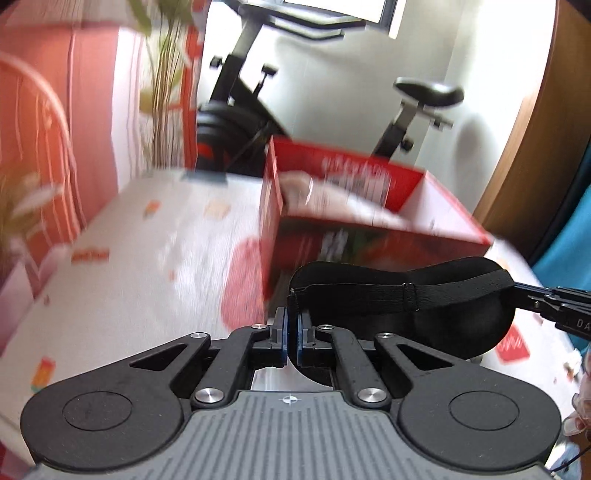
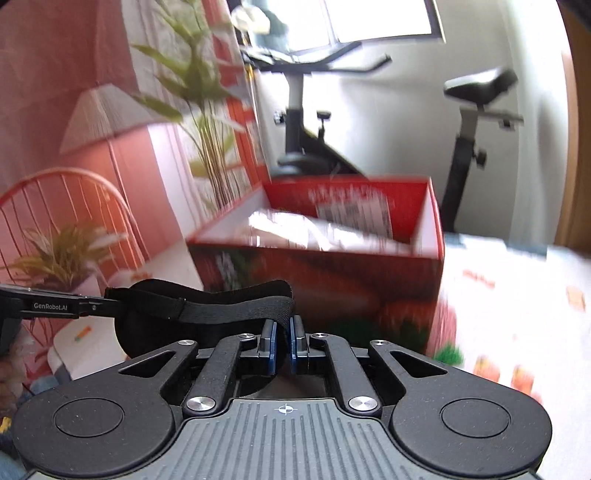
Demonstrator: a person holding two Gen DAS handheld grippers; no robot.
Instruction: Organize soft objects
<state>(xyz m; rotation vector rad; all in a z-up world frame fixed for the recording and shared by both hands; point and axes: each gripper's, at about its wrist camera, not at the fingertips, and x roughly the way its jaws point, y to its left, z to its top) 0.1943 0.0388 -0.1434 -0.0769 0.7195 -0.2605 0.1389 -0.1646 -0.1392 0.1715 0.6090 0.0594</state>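
Bright window [image 2: 384,18], white wall [image 2: 399,122] — exercise bike [image 2: 295,122], red wire chair [image 2: 70,199].

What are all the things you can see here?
sleep mask: one, black, held up in front of the box, an end in each gripper
box: one, red, open, on the table, something pale and blurred inside
table: one, white cloth with red prints
exercise bike: one, black, behind the box
plants: two, green, at left
chair: one, red wire, at left
left gripper: one, black, jaws shut on the mask
right gripper: one, black, jaws shut on the mask
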